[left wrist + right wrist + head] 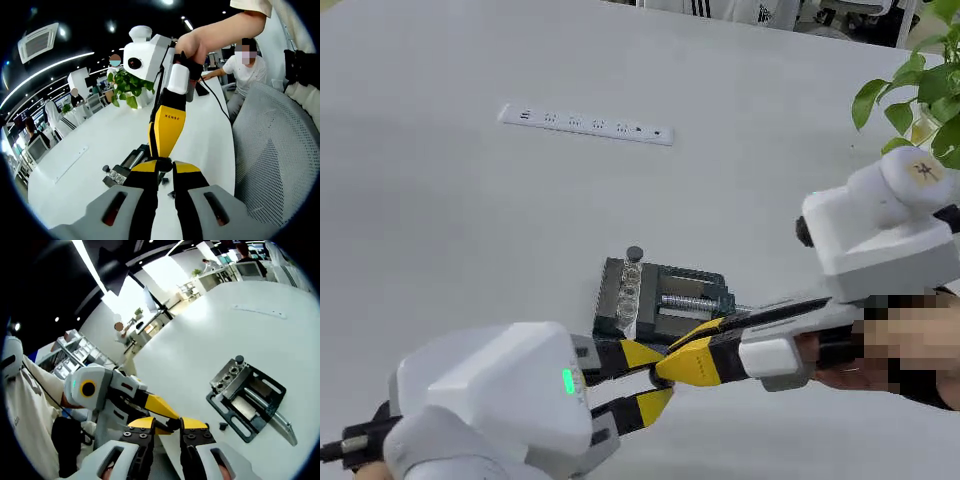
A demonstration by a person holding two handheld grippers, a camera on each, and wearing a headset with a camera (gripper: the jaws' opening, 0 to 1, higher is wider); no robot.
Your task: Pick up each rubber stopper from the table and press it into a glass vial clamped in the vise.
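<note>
A dark metal vise (670, 300) sits mid-table with a row of glass vials (629, 290) clamped in it; it also appears in the right gripper view (247, 400). One grey rubber stopper (634, 254) stands on the table just beyond the vials. Close in front of the vise, above the table, both grippers meet tip to tip. My right gripper (663, 367) comes in from the right, its jaws nearly together on a small dark stopper (172, 424). My left gripper (667, 376) reaches from the lower left, jaws apart, straddling that tip.
A white power strip (585, 125) lies at the far side of the table. A potted plant (920, 100) stands at the right edge. A small dark piece (223, 426) lies on the table by the vise's near corner. A mesh chair (275, 150) stands beside the table.
</note>
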